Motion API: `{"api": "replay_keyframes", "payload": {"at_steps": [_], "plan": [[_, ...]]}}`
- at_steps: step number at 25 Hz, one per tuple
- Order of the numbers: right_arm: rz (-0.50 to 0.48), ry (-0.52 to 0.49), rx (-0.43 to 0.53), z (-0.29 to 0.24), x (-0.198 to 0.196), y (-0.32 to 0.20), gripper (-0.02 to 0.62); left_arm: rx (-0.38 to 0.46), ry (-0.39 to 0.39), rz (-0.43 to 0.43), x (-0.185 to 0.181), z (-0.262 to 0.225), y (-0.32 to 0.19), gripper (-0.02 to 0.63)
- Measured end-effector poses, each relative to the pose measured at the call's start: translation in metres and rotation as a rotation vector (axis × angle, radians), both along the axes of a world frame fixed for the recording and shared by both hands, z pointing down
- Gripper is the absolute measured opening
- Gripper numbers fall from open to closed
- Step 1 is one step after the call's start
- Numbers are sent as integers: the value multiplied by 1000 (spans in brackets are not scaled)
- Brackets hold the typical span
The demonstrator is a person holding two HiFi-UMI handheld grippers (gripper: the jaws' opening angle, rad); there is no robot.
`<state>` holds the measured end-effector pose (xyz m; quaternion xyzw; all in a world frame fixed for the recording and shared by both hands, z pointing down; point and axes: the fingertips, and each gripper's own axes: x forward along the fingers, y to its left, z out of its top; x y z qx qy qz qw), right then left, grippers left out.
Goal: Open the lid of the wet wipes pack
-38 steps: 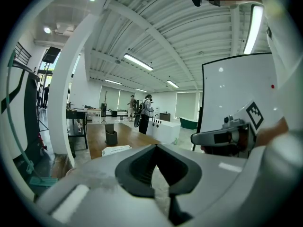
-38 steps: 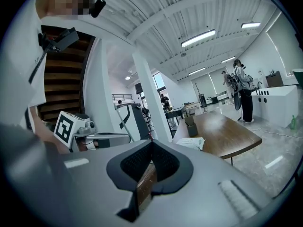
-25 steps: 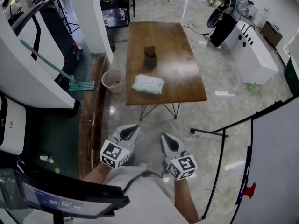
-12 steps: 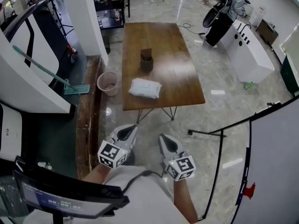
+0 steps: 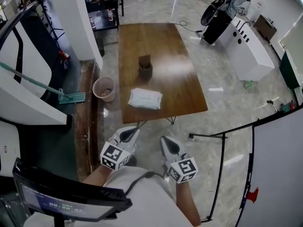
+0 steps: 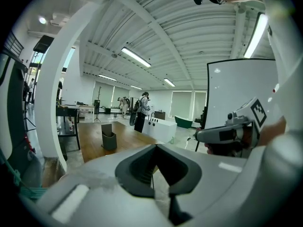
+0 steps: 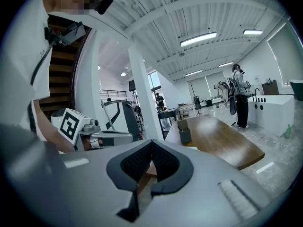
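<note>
The wet wipes pack, white and flat, lies near the front edge of a long wooden table, its lid down. A dark holder stands behind it and also shows as the holder and the holder. My left gripper and right gripper are held side by side over the floor, well short of the table, both pointing toward it. The left gripper is shut with nothing in it. The right gripper also looks shut and empty.
A pink bin and a mop sit on the floor left of the table beside a white pillar. A white board on a black stand is at the right. A person stands by a white counter far off.
The table and the wipes pack have come closer and lower in the head view as I move toward them. Both grippers keep their pose and stay shut.
</note>
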<state>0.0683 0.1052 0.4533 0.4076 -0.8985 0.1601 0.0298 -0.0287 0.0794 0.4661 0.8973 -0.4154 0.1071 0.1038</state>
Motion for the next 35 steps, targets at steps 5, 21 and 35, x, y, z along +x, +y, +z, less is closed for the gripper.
{"api": "replay_keyframes", "payload": {"at_steps": [5, 21, 35], "plan": [[9, 21, -5, 0, -18, -34, 9, -13, 5, 34, -11, 3, -36, 5], [79, 59, -53, 8, -69, -128, 9, -38, -19, 173, -53, 21, -124, 5], [64, 218, -95, 55, -60, -164, 8, -74, -25, 140, -70, 48, -159, 6]]}}
